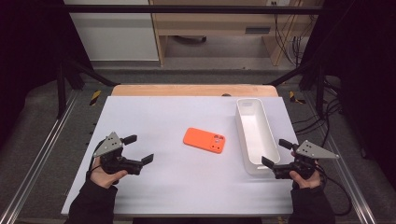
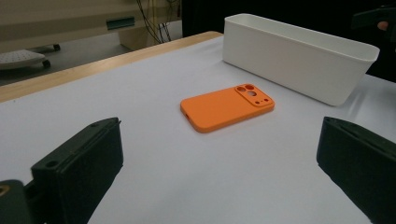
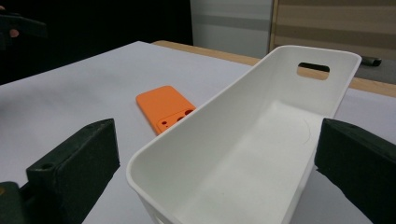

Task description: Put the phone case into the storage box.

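An orange phone case (image 1: 205, 140) lies flat near the middle of the white table top, camera cut-outs up; it also shows ahead in the left gripper view (image 2: 225, 108) and beside the bin in the right gripper view (image 3: 164, 108). A long white bin (image 1: 255, 135) stands to its right, empty inside (image 3: 261, 149). My left gripper (image 1: 139, 149) hovers open at the table's left, pointing toward the case, jaws wide apart with nothing between them. Near the bin's near end my right gripper (image 1: 276, 152) is open too, its jaws spread to either side of that end.
The white table top (image 1: 154, 116) has a wooden strip (image 1: 194, 90) along its far edge. Metal rails run along both sides of the table. Shelving and cables (image 1: 285, 37) stand on the floor beyond.
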